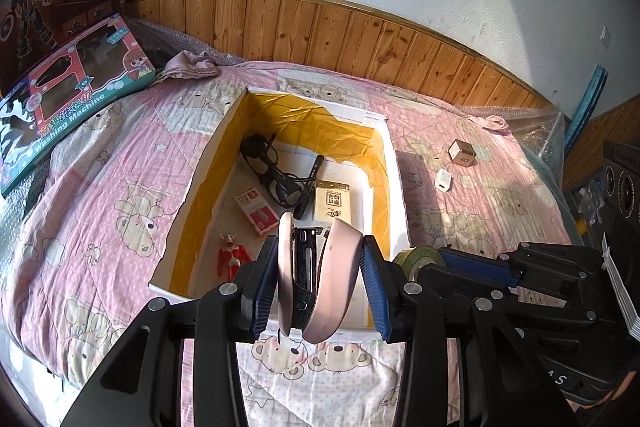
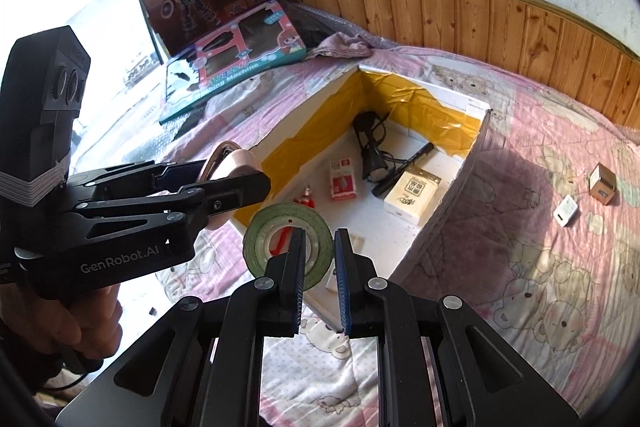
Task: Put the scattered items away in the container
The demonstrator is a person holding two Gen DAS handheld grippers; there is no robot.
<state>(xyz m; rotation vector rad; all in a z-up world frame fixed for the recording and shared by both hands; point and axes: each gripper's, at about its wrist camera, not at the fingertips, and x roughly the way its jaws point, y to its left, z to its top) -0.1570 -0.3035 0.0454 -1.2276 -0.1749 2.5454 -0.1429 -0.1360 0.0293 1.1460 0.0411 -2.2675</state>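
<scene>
In the left wrist view my left gripper [image 1: 320, 247] is shut on a pink and black stapler [image 1: 340, 267], held upright above the near end of the white box [image 1: 200, 179] lined with yellow tape. Sunglasses [image 1: 268, 167], a black marker [image 1: 310, 187], a red-and-white packet [image 1: 258, 213], a beige carton [image 1: 332, 205] and a red figure [image 1: 230, 255] lie inside the box. My right gripper [image 2: 320, 233] is shut on the rim of a green tape roll [image 2: 264, 231], just over the box's near corner. A small brown cube [image 2: 602, 183] and a white charger [image 2: 566, 211] lie on the quilt to the right.
The box sits on a pink bear-print quilt [image 1: 100, 187]. Toy boxes [image 1: 76, 95] lean at the far left by a crumpled cloth [image 1: 192, 65]. A wood-panelled wall [image 1: 360, 39] runs behind the bed. A hand [image 2: 92, 323] holds the left gripper's handle.
</scene>
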